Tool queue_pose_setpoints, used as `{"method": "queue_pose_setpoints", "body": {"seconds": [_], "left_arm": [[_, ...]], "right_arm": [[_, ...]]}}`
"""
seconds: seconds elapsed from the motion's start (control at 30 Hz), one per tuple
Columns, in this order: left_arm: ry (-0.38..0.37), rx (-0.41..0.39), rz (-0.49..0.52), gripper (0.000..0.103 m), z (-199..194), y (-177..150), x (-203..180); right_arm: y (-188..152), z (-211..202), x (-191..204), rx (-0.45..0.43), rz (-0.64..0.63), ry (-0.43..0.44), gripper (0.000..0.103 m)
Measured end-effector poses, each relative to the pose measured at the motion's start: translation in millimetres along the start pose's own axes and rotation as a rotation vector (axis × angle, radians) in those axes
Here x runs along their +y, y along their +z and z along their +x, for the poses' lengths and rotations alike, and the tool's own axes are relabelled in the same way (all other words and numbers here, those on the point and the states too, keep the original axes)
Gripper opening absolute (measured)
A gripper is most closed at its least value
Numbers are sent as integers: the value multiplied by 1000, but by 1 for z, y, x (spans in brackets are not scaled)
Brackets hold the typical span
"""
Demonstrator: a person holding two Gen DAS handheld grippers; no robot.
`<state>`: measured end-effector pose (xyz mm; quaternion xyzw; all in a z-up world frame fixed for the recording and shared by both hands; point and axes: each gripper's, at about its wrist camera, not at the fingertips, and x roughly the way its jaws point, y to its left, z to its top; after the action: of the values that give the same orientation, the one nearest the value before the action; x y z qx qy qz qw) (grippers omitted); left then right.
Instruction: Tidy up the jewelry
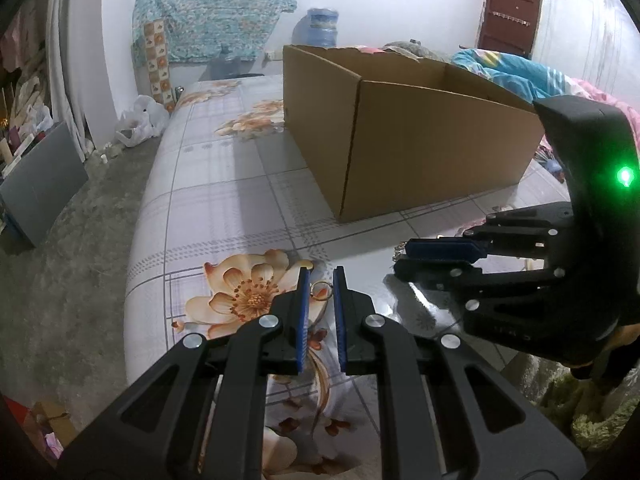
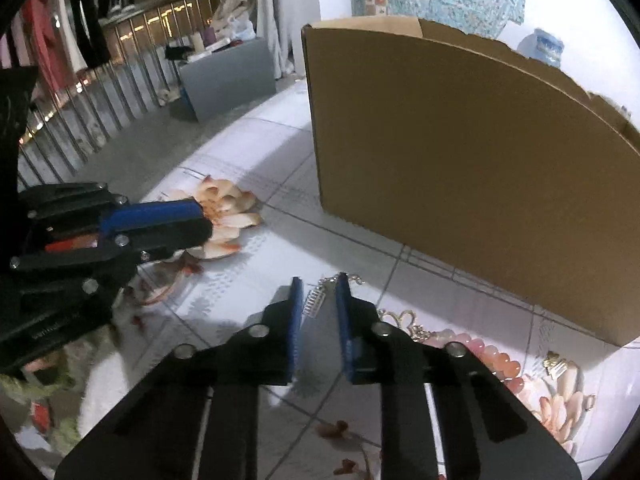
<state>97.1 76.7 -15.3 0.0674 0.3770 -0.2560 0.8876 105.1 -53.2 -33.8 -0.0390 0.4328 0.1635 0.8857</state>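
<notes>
Over a flowered bedsheet (image 1: 224, 184) beside a cardboard box (image 1: 420, 148), the left gripper (image 1: 319, 292) pinches a small gold ring (image 1: 321, 292) while the right gripper (image 2: 319, 300) closes on a silvery chain piece (image 2: 316, 300). More jewellery (image 2: 492, 356) lies by the box. Light, slippery and likely fragile, such pieces seem best taken by band or links.

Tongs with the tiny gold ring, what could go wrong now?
The gold ring sits only at the very tips of the left tongs, so it might slip out. The right tongs pinch a thin silver chain; it could snag on the cardboard box rim.
</notes>
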Motion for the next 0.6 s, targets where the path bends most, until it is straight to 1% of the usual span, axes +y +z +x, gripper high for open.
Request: {"method": "queue_pose_setpoints", "body": {"seconds": [0.13, 0.17, 0.3, 0.47, 0.6], "left_arm": [[-3, -3, -10, 11, 1, -1, 3], [-2, -4, -12, 10, 1, -1, 4], [-1, -7, -21, 10, 2, -1, 4], [8, -14, -19, 10, -1, -1, 5], [12, -29, -13, 10, -8, 2, 2]], "right_arm": [[3, -1, -2, 20, 3, 1, 4], [4, -3, -4, 17, 18, 14, 2], [4, -12, -12, 16, 64, 47, 2], [2, -27, -19, -10, 99, 81, 2], [1, -45, -25, -55, 113, 99, 2]]}}
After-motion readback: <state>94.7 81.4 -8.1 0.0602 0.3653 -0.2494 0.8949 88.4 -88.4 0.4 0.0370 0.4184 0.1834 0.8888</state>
